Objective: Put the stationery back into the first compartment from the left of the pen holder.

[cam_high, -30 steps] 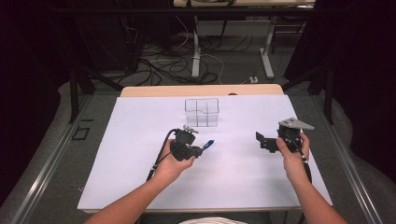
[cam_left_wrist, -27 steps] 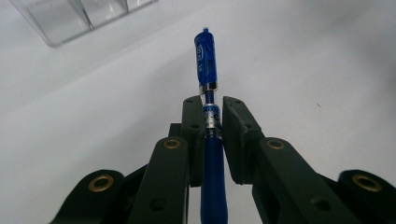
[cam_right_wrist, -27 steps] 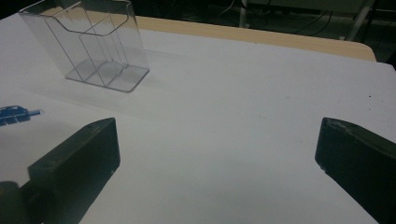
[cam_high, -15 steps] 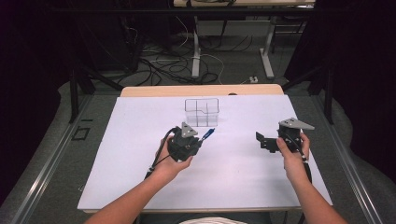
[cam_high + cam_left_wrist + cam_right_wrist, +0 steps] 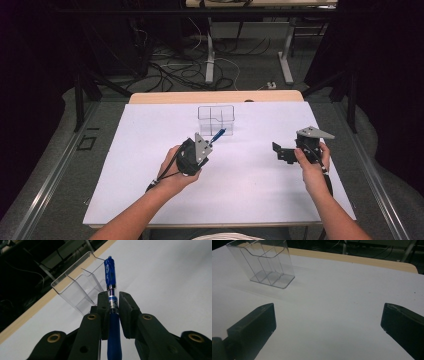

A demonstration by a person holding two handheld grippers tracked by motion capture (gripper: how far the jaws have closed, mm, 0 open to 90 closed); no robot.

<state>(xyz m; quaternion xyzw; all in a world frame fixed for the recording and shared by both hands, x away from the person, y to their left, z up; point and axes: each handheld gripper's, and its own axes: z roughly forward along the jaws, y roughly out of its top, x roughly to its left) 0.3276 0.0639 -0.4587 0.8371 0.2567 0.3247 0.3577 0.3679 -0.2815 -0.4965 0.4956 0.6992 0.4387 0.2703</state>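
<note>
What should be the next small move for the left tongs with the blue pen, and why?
Probably carry the blue pen a little farther toward the clear holder and tip it upright. The left tongs are shut on the pen, which points at the holder but is short of its open top.

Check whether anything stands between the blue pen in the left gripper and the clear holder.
Nothing visible does. The left gripper is shut on the blue pen, whose tip points toward the clear compartmented holder. Only bare white table lies between them, and the holder's compartments look empty. The open right gripper is off to the side.
</note>
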